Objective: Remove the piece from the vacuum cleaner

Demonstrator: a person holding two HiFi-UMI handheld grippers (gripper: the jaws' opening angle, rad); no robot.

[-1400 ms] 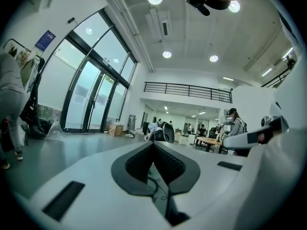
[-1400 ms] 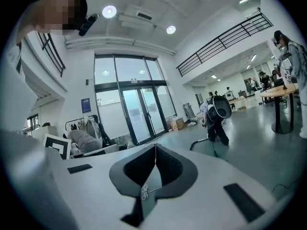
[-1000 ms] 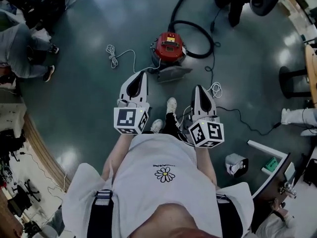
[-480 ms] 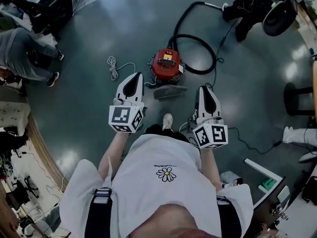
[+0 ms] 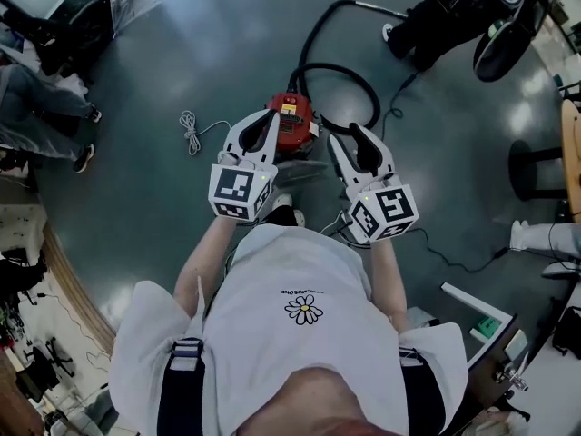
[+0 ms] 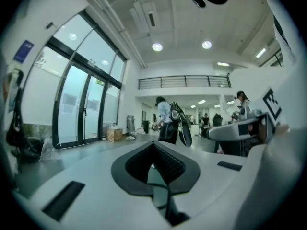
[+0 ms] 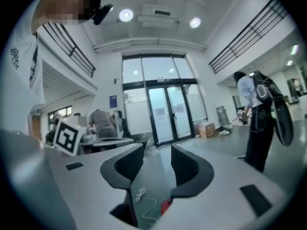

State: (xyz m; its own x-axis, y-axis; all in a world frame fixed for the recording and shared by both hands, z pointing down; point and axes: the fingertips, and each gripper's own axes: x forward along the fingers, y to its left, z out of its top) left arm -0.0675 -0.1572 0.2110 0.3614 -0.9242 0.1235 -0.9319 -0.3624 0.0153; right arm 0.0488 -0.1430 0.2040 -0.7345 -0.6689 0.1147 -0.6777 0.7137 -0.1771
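Floor (image 5: 182,44) holds one red vacuum cleaner (image 5: 298,121), one black hose (image 5: 338,65), one coiled cord (image 5: 189,121).

Polished floor, hard plastic, soft cloth.

The floor (image 5: 182,53) is dark, smooth and glossy, throwing back bright spots of light. The vacuum cleaner (image 5: 292,116) has a shiny red plastic shell, and its black hose (image 5: 349,75) looks matt and rubbery. The cord (image 5: 192,127) beside it is white with a smooth sheath. The left claw (image 5: 268,118) and the right claw (image 5: 345,134), its jaws opening with nothing between them, have smooth, matt, light-grey plastic shells. Their pads (image 7: 128,163) are black, ribbed and rubber-like. The person's shirt (image 5: 300,280) is matt white cloth, crossed by dark woven straps (image 5: 186,380).
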